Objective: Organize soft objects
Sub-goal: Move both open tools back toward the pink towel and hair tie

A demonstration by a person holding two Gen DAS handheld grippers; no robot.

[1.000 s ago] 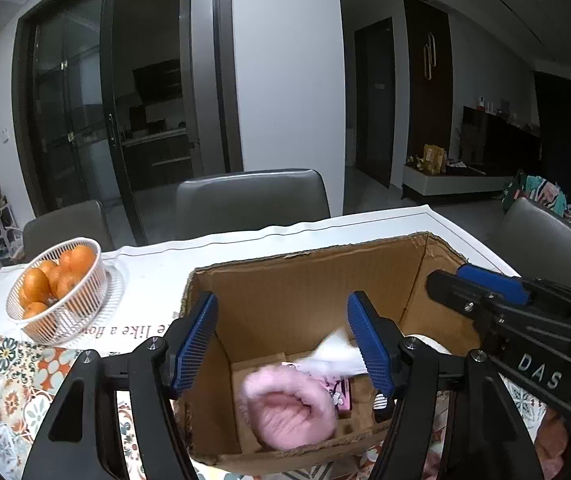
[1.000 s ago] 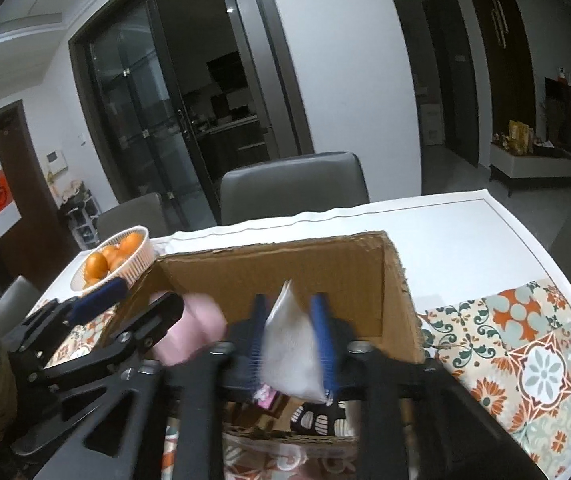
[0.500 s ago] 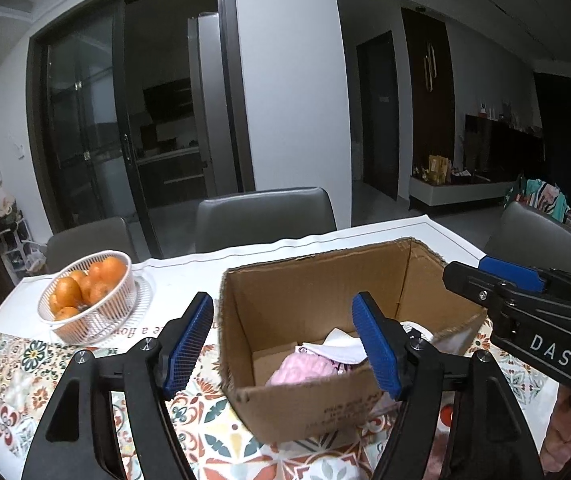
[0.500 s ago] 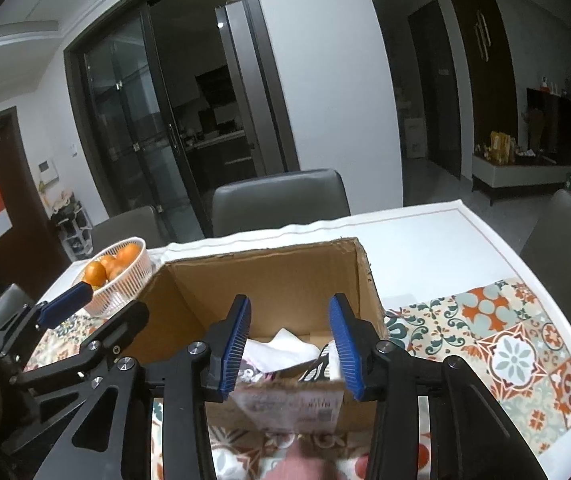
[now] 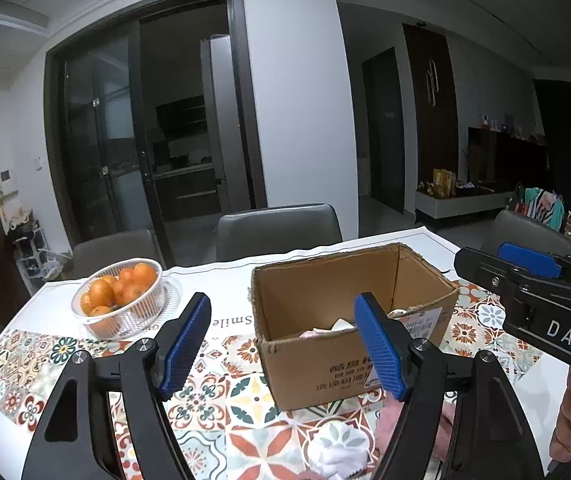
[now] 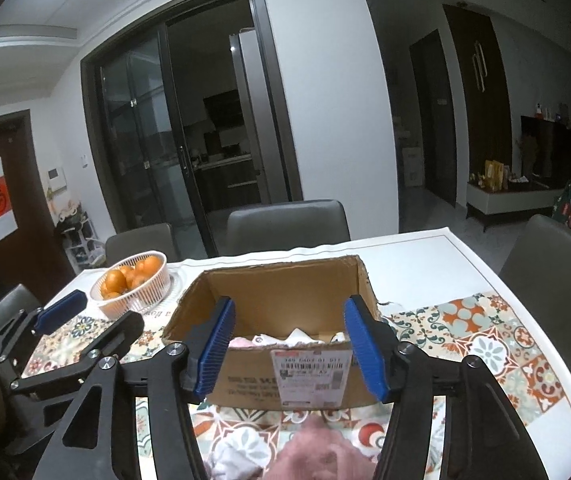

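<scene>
From the left wrist, the left gripper (image 5: 285,346) hangs with jaws spread and opening, nothing between them, over a table (image 5: 221,280) with a patterned runner (image 5: 245,396); an open box (image 5: 349,320) holds pink and white soft things, a white cloth (image 5: 337,450) lies on the near runner, a basket of oranges (image 5: 119,298) stands left, and grey chairs (image 5: 277,226) face a dark glass door (image 5: 145,152). From the right wrist, the right gripper (image 6: 289,348) also opens empty before the box (image 6: 277,304), a pink cloth (image 6: 325,456) beside a white one below it.

Open cardboard box (image 6: 305,376) holds pink, white soft items (image 6: 285,338).
</scene>
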